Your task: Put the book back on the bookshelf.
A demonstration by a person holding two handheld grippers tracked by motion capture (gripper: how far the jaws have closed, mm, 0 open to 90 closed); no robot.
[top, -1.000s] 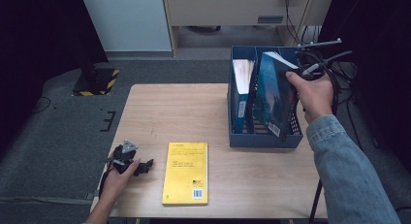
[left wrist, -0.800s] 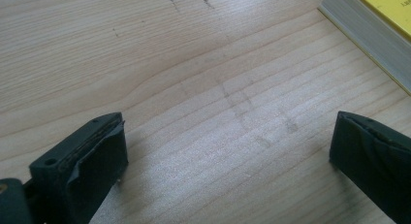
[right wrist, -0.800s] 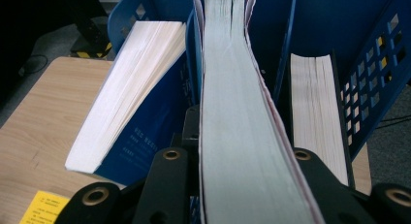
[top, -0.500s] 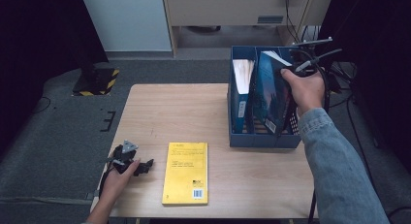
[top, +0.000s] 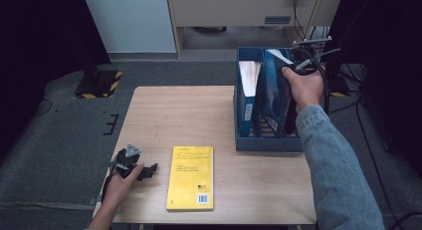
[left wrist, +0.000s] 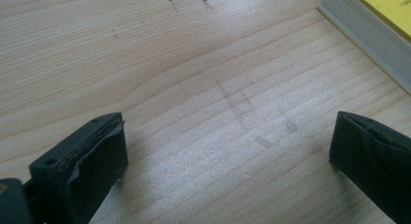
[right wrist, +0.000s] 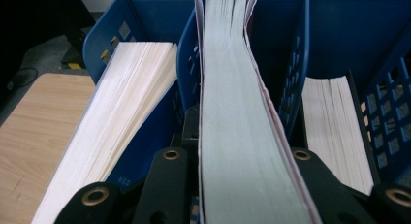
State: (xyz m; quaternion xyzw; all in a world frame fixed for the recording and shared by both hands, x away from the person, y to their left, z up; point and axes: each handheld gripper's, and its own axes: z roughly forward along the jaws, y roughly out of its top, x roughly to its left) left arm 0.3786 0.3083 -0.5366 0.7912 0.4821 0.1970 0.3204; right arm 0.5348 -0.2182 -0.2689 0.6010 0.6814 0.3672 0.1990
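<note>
the right gripper (right wrist: pixel 232 185) has its jaws clamped on a book (right wrist: pixel 232 112) halfway into the middle slot of the blue rack (top: pixel 263 143). next it needs lowering straight, then release. left gripper (top: pixel 130 165) rests on the counter (top: pixel 189 115), jaws apart.

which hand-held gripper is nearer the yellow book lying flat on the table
Left. The left hand-held gripper rests on the table just beside the yellow book, jaws open. The right hand-held gripper is far across the table at the blue file rack, shut on an upright book.
</note>
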